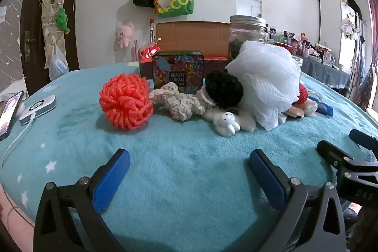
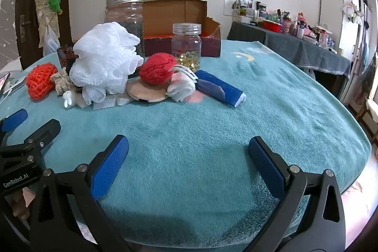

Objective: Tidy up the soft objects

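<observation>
Soft objects lie in a row on the teal blanket (image 1: 189, 157): an orange knitted ball (image 1: 126, 102), a beige crochet piece (image 1: 179, 102), a black fluffy pom (image 1: 224, 89), a small white bunny (image 1: 228, 125) and a big white mesh puff (image 1: 267, 79). The right wrist view also shows the puff (image 2: 106, 63), a red knitted ball (image 2: 157, 71), a white plush (image 2: 182, 89), a tan round pad (image 2: 146, 92) and a blue roll (image 2: 219, 91). My left gripper (image 1: 189, 171) is open and empty, short of the row. My right gripper (image 2: 189, 160) is open and empty.
An open cardboard box (image 2: 179, 23), two glass jars (image 2: 125, 18) (image 2: 186, 46) and a colourful tin (image 1: 177, 70) stand behind the soft things. A phone (image 1: 9, 112) and a white charger (image 1: 37, 109) lie at the left edge. A cluttered side table (image 2: 295, 39) stands at the right.
</observation>
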`<state>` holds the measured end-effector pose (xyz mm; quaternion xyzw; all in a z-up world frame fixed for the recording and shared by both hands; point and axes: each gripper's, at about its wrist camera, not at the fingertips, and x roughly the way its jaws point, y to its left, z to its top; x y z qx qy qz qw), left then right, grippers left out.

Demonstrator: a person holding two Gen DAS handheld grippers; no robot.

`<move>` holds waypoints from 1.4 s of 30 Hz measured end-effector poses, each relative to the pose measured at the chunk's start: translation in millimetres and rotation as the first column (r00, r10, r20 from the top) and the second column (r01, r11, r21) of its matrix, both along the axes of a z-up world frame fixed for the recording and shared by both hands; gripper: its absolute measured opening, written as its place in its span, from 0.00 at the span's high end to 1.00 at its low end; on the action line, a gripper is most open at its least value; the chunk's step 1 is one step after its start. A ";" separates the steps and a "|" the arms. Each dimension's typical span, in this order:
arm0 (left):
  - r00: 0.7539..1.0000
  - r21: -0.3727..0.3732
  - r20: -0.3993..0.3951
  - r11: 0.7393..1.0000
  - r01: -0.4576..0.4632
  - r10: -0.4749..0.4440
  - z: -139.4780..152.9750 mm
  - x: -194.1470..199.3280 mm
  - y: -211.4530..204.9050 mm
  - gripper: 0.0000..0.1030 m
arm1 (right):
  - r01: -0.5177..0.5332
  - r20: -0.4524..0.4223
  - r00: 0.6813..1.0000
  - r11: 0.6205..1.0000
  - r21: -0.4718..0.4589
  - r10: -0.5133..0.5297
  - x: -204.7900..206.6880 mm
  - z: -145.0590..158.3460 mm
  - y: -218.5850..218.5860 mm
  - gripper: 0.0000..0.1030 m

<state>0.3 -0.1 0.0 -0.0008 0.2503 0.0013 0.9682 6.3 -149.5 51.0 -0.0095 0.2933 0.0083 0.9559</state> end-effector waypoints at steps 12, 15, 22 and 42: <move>1.000 -0.006 -0.008 1.000 0.000 0.000 -0.1 0.6 0.3 0.00 | 0.000 0.001 1.000 1.000 0.000 0.000 -0.7 0.0 0.0 0.00; 1.000 -0.006 -0.008 1.000 0.000 0.000 -0.1 0.6 0.3 0.00 | 0.000 0.001 1.000 1.000 0.000 0.000 -0.8 -0.1 0.0 0.00; 1.000 -0.006 -0.009 1.000 0.000 0.000 -0.1 0.7 0.3 0.00 | 0.000 0.001 1.000 1.000 0.000 0.000 -0.7 -0.2 0.1 0.00; 1.000 -0.006 -0.011 1.000 -0.001 0.000 -0.2 0.8 0.4 0.00 | 0.000 0.001 1.000 1.000 0.000 0.000 -0.1 -0.5 0.4 0.00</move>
